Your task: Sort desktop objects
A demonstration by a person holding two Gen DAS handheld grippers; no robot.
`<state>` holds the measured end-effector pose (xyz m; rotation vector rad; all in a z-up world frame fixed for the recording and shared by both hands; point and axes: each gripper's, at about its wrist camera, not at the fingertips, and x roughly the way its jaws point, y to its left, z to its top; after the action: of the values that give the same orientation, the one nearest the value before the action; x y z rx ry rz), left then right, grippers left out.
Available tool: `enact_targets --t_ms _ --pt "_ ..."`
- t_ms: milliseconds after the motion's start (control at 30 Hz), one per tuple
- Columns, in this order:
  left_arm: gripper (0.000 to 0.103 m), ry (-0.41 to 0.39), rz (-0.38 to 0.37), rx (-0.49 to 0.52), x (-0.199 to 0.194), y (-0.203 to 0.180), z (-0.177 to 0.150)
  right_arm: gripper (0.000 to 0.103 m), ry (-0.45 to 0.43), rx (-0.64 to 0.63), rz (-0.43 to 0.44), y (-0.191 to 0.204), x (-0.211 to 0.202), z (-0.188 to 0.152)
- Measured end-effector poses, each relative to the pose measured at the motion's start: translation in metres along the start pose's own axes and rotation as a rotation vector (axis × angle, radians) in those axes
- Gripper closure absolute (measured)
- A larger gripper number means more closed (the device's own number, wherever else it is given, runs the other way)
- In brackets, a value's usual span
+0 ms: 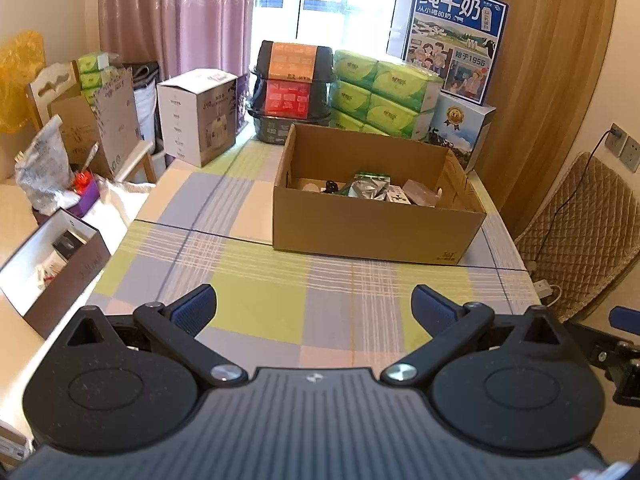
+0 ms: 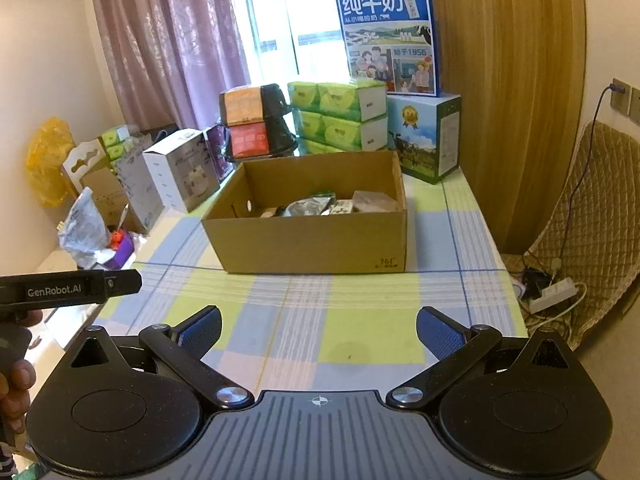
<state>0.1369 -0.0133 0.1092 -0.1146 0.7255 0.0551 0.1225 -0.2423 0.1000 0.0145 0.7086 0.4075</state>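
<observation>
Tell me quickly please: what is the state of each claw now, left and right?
Left claw: open, holding nothing, above the checked tablecloth.
Right claw: open, holding nothing.

pastel plaid tablecloth (image 1: pixel 256 304) in yellow-green, blue and pink; plain brown cardboard box (image 1: pixel 372 232); lime-green tissue packs (image 1: pixel 384 96); blue milk carton box (image 1: pixel 456 40); pinkish-mauve curtain (image 1: pixel 176 16).

Left gripper (image 1: pixel 314 312) and right gripper (image 2: pixel 319 330) level, side by side, jaws spread wide, nothing between blue pads.
</observation>
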Motion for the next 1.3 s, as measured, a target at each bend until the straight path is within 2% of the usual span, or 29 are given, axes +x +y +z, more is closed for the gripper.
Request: enact_targets --t_ms 400,1300 --pt "0.001 -0.014 0.036 -0.017 -0.014 0.002 -0.006 0.002 -0.018 -0.008 -0.015 0.001 -0.014 -0.005" --pt "0.001 -0.015 0.036 0.028 -0.018 -0.008 -0.016 0.002 -0.004 -0.003 -0.014 0.001 -0.016 -0.005"
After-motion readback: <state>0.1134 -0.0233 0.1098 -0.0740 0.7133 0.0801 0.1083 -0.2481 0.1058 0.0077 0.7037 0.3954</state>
